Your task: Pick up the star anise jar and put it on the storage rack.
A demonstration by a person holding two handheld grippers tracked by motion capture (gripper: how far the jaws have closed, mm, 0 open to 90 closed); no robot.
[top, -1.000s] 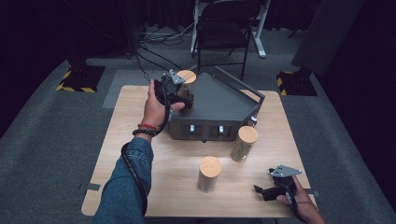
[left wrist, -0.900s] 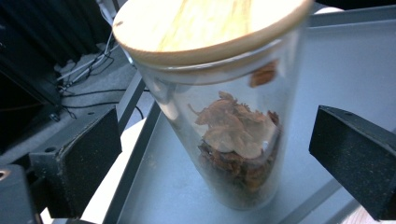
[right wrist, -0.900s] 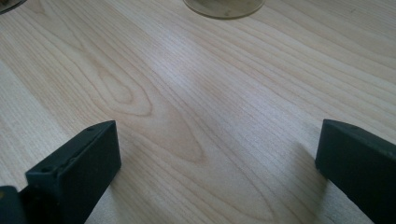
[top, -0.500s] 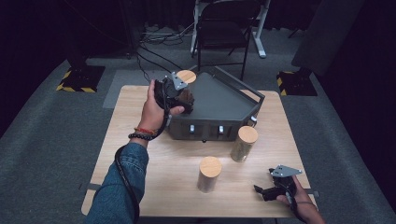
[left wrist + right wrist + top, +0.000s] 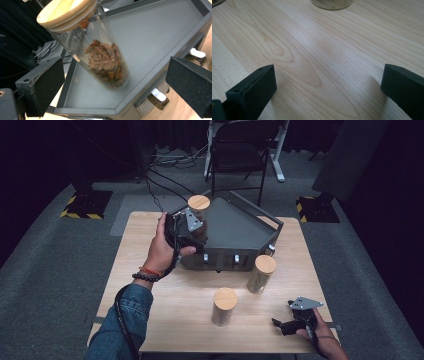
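Over the near-left corner of the tray (image 5: 240,227), the left hand-held gripper (image 5: 192,227) is now seen with its jaws spread wide, as the left gripper view shows: the two black pads (image 5: 43,85) stand well clear of the jar (image 5: 100,57) on either side. A second ago the jar's lid was seen lying lower against the tray's far-left edge; now the jar is raised into a more upright stance, its wooden lid (image 5: 198,202) standing above the gripper. The jar is tilted, its base resting on the tray floor near the corner, and brown dried matter is held in its lower half. This is judged to mean that the jar has just been set into the tray and let go, so that this placement is close to done; whether the jar will settle or tip cannot be told.

Farther out, two more jars (image 5: 224,306) (image 5: 262,273) are left standing on the desk (image 5: 165,320), in front of the tray. At the near-right corner, the right hand-held gripper (image 5: 287,325) is unmoved, jaws spread over bare wood (image 5: 317,57).
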